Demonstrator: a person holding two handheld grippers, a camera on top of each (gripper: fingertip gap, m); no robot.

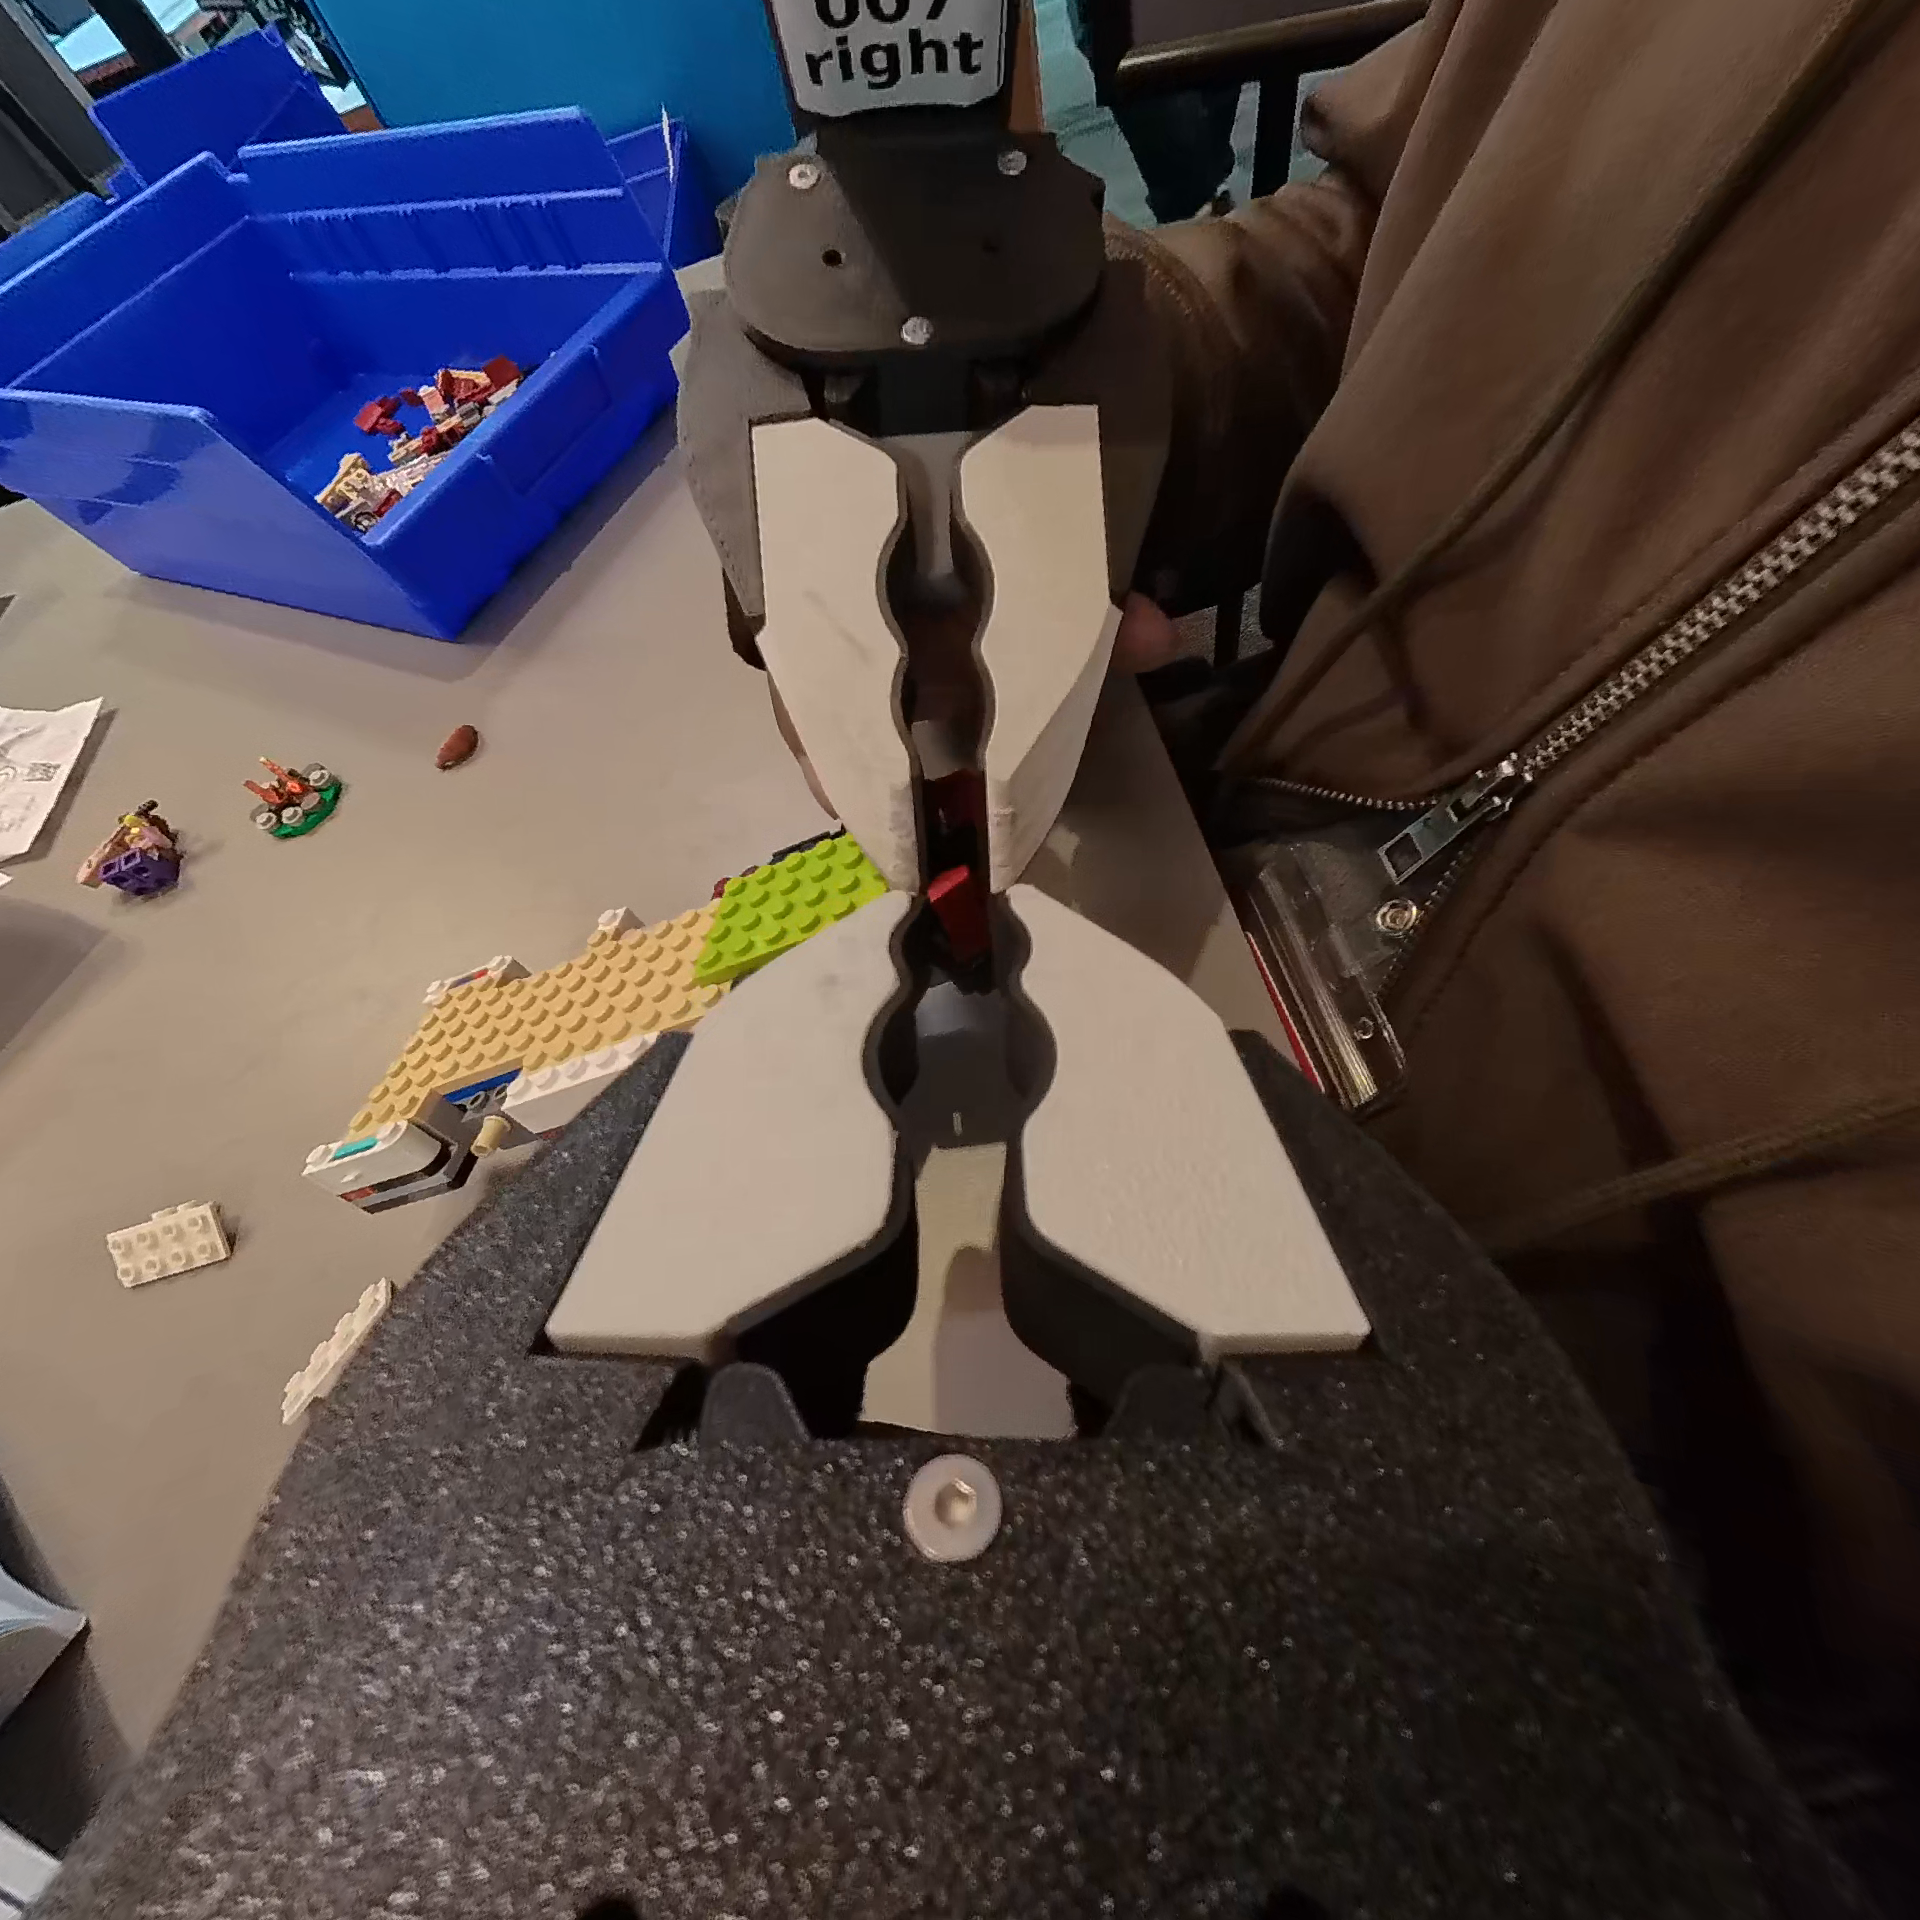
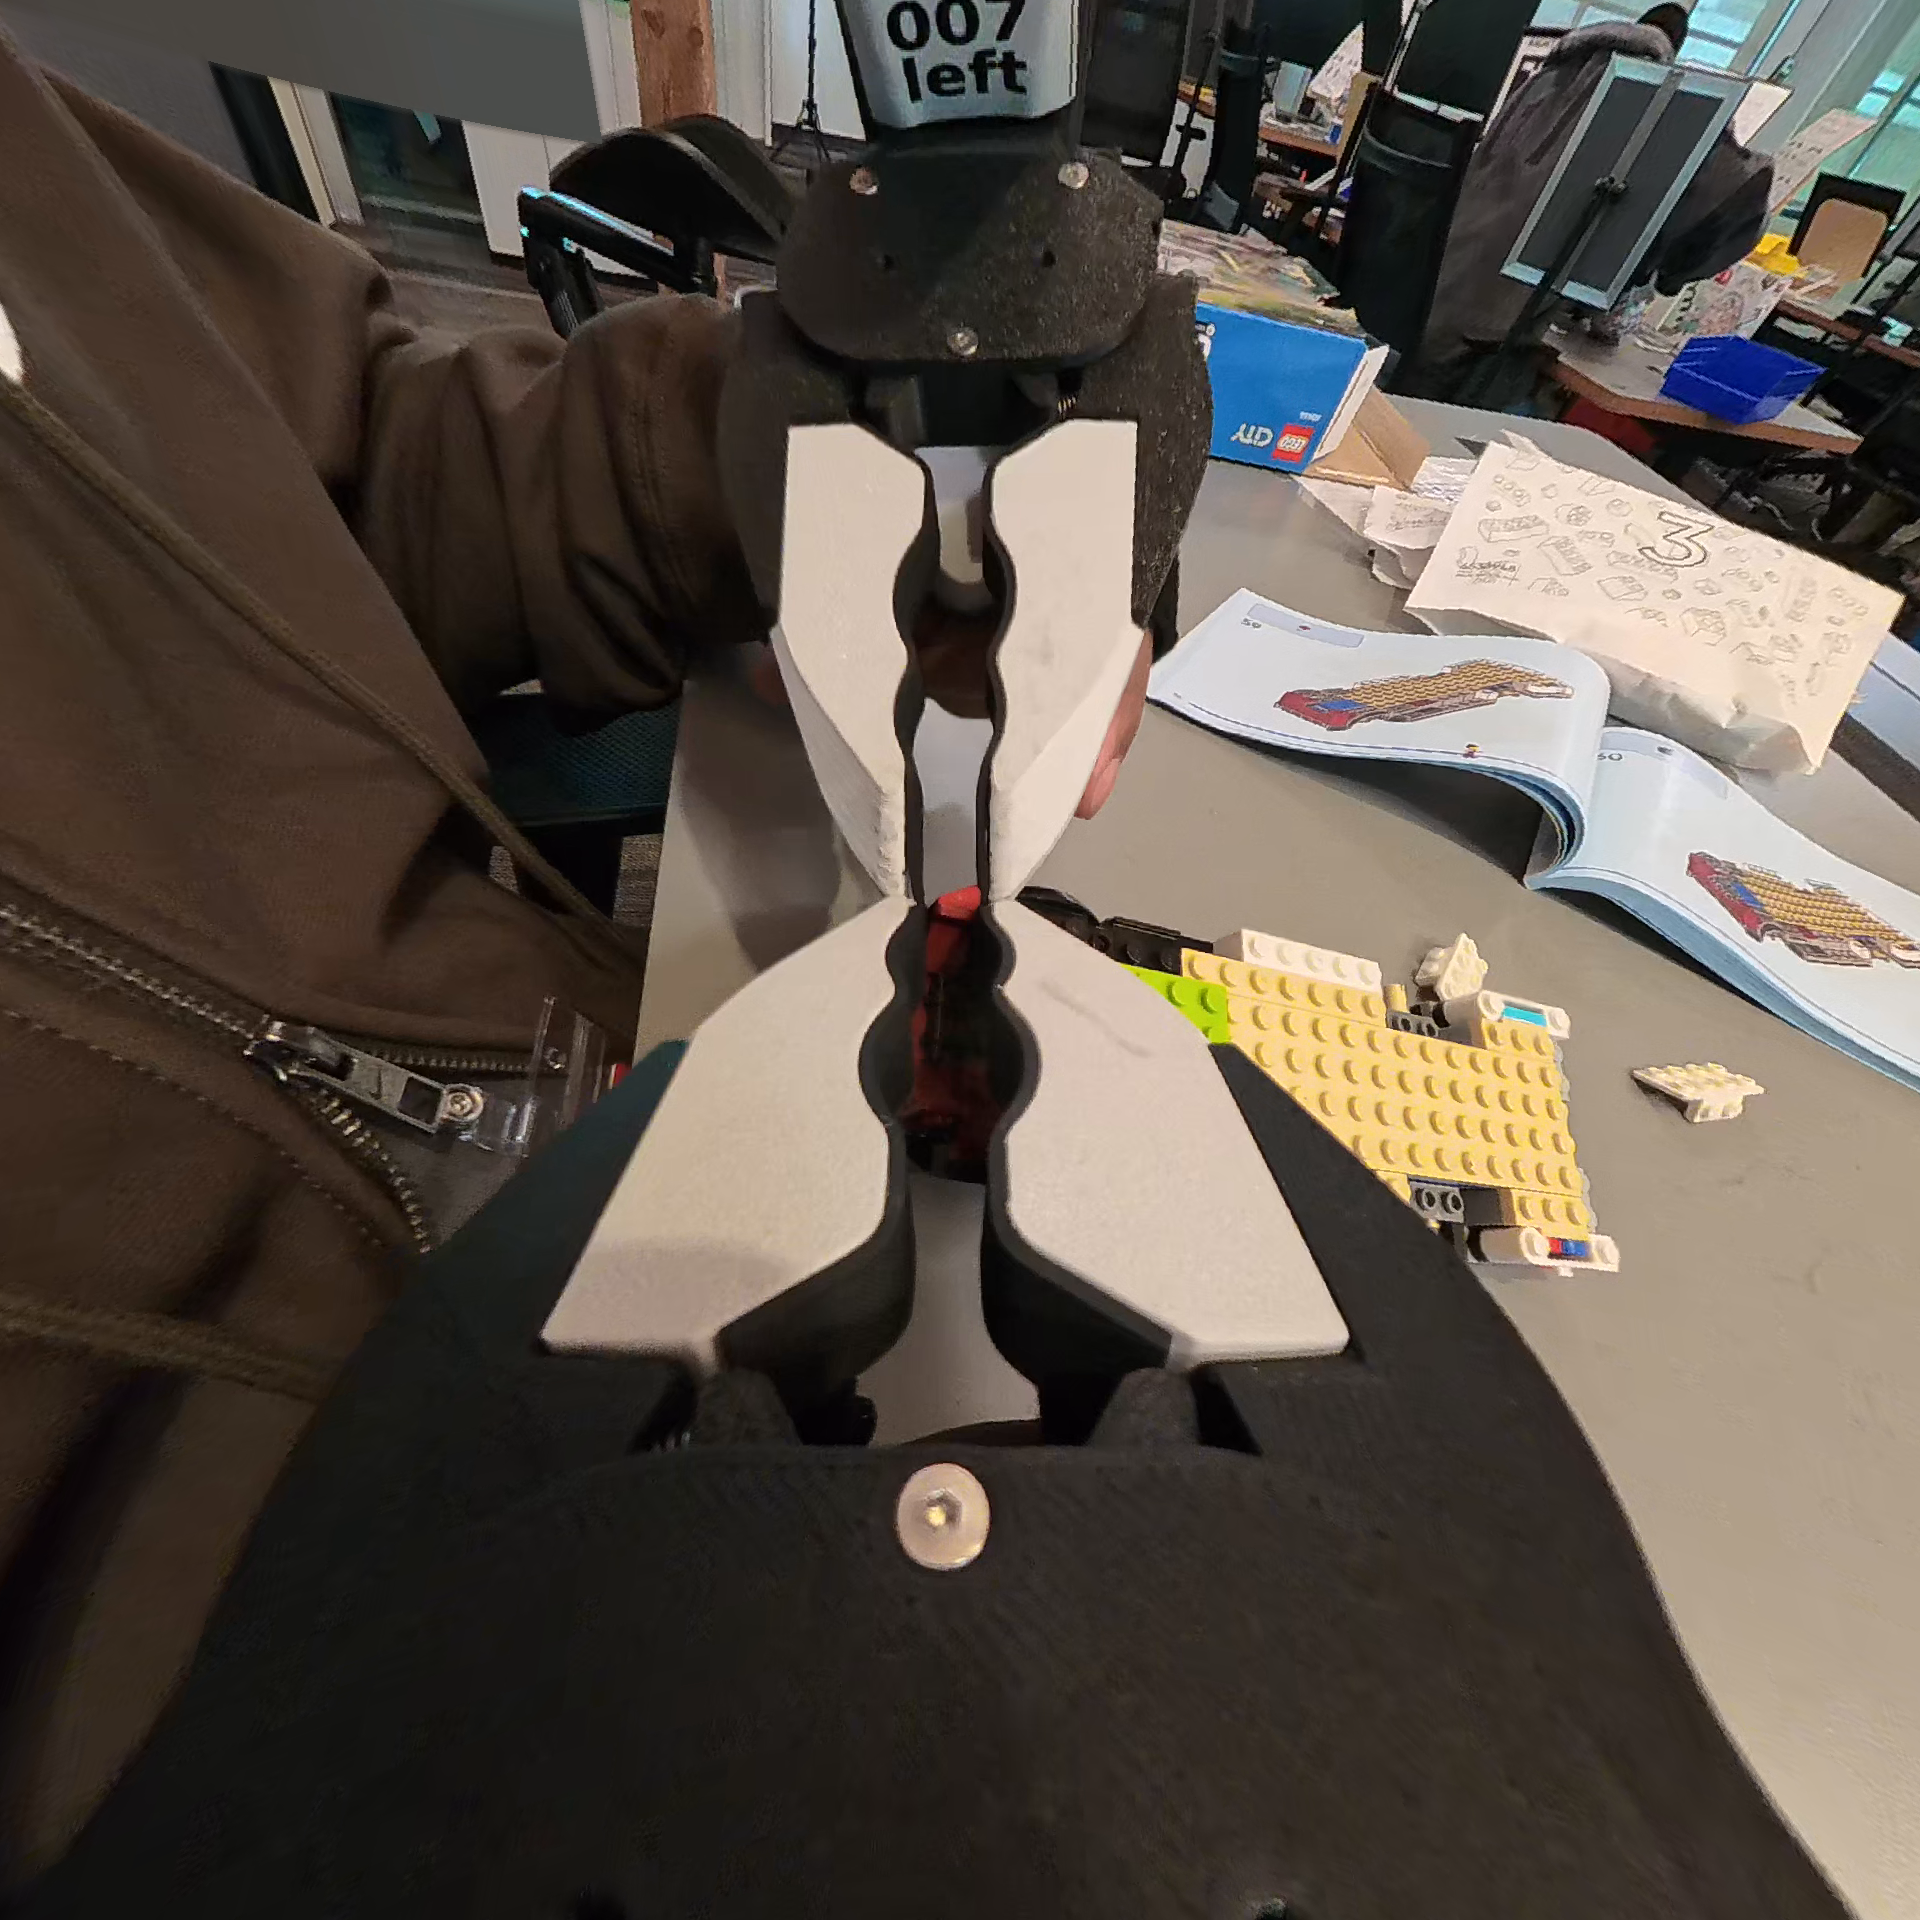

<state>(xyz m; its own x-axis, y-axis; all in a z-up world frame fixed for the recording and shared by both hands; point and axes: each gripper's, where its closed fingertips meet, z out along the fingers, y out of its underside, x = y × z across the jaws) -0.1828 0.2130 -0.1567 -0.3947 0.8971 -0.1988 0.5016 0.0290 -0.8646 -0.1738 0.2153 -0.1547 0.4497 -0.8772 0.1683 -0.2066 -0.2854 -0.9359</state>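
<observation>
Keeping both hand-held grippers tip to tip, right (image 2: 951, 914) pinching the red piece (image 2: 951, 1039) and left (image 1: 956, 904) narrowed on its end, squeeze gently in line.

Red brick piece (image 2: 951, 1023), seemingly between fingers (image 2: 1091, 1091)

Grey table (image 1: 582, 665): blue bin (image 1: 312, 343), brick plates (image 1: 582, 997), booklet (image 2: 1558, 748).

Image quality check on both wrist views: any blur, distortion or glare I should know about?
Left wrist view: strong wide-angle bending at the edges, blue bin walls look curved; the gripper body at the bottom is soft; lighting even, no hard glare. Right wrist view: same bending; the brown jacket is smeared at the left edge; bright windows at top right wash out; the booklet stays fairly sharp.
</observation>
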